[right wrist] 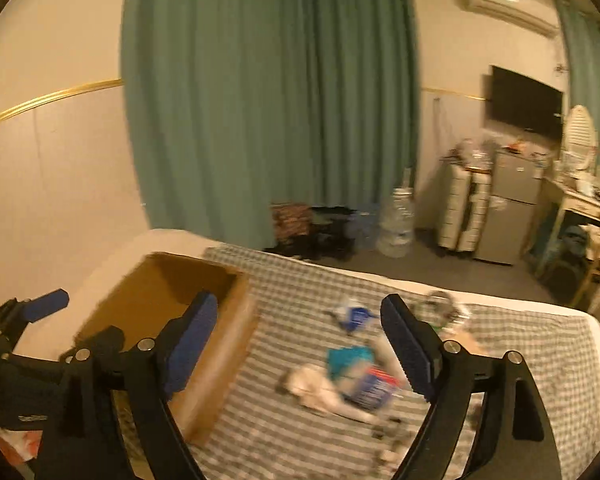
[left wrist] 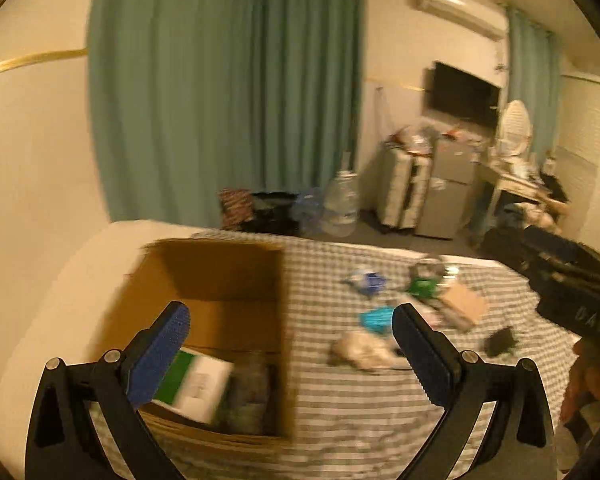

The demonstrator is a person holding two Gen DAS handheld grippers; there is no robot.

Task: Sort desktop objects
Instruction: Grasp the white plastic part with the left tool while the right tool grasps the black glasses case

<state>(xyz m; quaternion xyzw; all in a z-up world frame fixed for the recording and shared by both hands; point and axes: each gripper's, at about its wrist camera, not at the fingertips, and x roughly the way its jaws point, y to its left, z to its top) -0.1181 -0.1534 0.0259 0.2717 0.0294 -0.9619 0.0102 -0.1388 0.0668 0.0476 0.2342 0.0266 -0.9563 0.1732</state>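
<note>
Both of your claws are spread wide with nothing between the blue pads. Your left gripper (left wrist: 290, 344) hangs above the near right corner of the cardboard box (left wrist: 220, 280), which already holds a green-and-white carton (left wrist: 196, 384) just ahead of its left pad. The items not yet sorted lie ahead and to the right of that claw on the checked bedspread (left wrist: 340, 412).

Your right gripper (right wrist: 300, 340) is the one placed to work. Framed between its fingers are a pale, floppy cloth-like thing (right wrist: 320, 390), a teal packet (right wrist: 350, 358) just beyond it, and a blue-and-white pouch with a red edge (right wrist: 374, 390) close to the right pad. Farther out sits a small white-and-blue packet (right wrist: 354, 316), and past the right finger a blurred green item I cannot name. The box stands off the left pad, its near wall close to that finger.

The step in hand looks like choosing and reaching for the next piece. Both views are smeared, so slow down before you descend. The three nearest items overlap or touch, so pick one: the pouch lies on top and nearest your right pad, which makes it the cleanest target. Come down with one pad on each side of it, clear of the cloth, and close only once the pads are level with the bedspread. Then carry it left over the box wall, keeping clear of your left gripper.
</note>
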